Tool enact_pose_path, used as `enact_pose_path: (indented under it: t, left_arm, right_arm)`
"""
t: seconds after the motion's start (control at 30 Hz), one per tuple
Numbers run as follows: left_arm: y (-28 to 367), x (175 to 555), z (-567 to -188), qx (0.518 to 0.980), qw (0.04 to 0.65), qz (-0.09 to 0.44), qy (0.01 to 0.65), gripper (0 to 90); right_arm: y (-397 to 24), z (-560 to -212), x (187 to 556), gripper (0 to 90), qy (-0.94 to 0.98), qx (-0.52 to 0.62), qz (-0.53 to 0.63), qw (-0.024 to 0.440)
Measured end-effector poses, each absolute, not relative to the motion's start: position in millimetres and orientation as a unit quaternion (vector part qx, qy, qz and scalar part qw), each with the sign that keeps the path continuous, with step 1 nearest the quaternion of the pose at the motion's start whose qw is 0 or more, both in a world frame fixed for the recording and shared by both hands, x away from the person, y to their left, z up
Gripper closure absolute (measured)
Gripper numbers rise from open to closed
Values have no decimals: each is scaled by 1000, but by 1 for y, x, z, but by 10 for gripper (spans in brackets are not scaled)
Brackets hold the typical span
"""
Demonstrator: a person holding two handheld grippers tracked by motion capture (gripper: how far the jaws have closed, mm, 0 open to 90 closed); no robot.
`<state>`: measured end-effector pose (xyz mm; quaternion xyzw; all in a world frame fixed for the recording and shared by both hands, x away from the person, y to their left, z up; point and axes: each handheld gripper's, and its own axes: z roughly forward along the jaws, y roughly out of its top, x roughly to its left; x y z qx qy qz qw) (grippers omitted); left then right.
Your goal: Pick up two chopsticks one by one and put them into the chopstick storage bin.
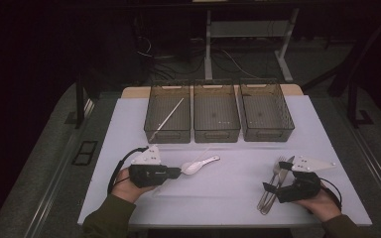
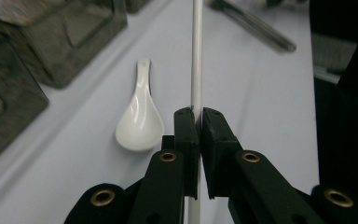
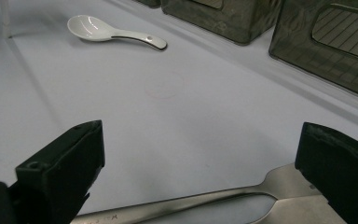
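Left claw point(image 2: 199, 122): clamped on a thin white chopstick point(image 2: 196, 56), which runs straight ahead between the jaws in the left gripper view; the high view shows it faintly.
White ceramic spoon point(image 1: 200, 164): lies on the surface just right of the left claw point(image 1: 178, 172), near the three mesh bins point(image 1: 217, 111).
Left bin: holds another chopstick point(image 1: 167, 119) lying aslant.
Writing: none readable.
Open room: bare surface point(image 1: 218, 191) between the hands.
Right claw point(image 3: 200, 172): jaws wide apart over a steel fork point(image 3: 242, 196) near the surface's right edge.

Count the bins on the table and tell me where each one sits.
3. They stand side by side along the table's far edge: the left bin with a white stick lying in it, the middle bin, and the right bin.
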<state>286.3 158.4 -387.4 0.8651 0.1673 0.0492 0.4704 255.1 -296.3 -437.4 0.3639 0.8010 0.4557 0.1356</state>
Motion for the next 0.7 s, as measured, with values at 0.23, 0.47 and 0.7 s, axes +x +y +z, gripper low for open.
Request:
enact_pose_path:
  t: [0.23, 0.47, 0.7]
  left_arm:
    - [169, 287, -381, 840, 508, 60, 184, 847]
    - [172, 286, -376, 821, 524, 83, 210, 847]
    - [175, 287, -370, 797, 540, 107, 250, 847]
  right_arm:
    - [-296, -437, 255, 14, 801, 363, 455, 136]
    - [-297, -437, 255, 13, 801, 363, 455, 138]
    - [-296, -437, 255, 14, 801, 363, 456, 138]
